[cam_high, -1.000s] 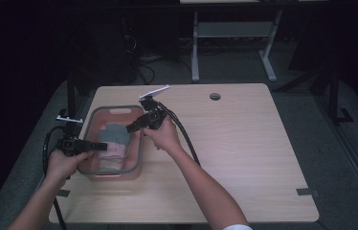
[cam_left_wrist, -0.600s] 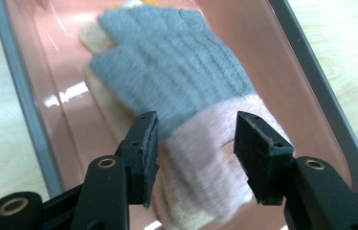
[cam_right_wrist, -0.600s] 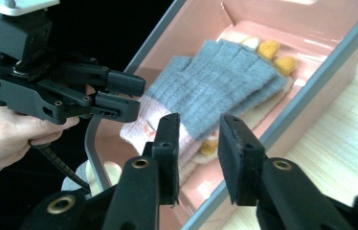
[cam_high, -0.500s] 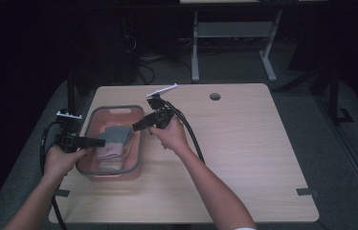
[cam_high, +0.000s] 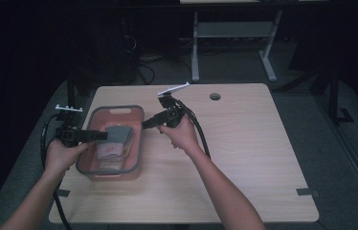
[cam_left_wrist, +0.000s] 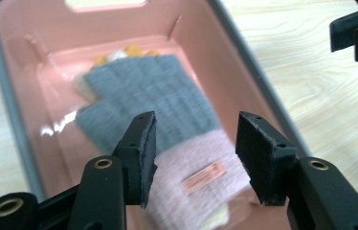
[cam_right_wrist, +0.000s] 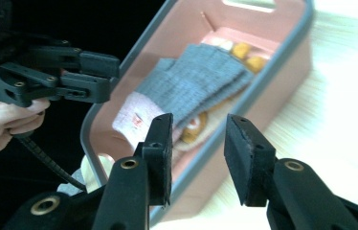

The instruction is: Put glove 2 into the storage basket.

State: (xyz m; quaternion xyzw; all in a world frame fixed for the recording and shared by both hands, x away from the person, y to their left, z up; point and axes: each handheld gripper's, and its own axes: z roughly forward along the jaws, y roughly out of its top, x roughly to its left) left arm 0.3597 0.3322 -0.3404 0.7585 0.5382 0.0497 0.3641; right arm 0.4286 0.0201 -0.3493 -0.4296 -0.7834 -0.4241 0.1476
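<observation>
Glove (cam_left_wrist: 158,103) is in the bin (cam_high: 138,143), lying flat on the floor of it. Grey knit body, pale pink cuff with a small orange tag (cam_left_wrist: 204,178) sewn on. Yellow-orange bits poke out past its far edge, looks like a second piece under it, can't tell what exactly. In the high view the glove (cam_high: 117,136) sits mid-bin. Bin is pink inside with a grey rim, handle slot in the far end wall, sitting on the left part of the table (cam_high: 244,158).

Left gripper (cam_left_wrist: 196,143): jaws parted, have just been opening, nothing between the pads. It hangs over the near-left rim, tips above the cuff, not touching it. In the high view the left gripper (cam_high: 101,136) points across the bin from the left side.

Right gripper (cam_right_wrist: 198,153): jaws parted too, also just been opening, empty. It's outside the bin's right wall, looking in over the rim at the glove (cam_right_wrist: 196,81). In the high view the right gripper (cam_high: 146,124) has its tips near the right rim, clear of it as far as I can tell.
</observation>
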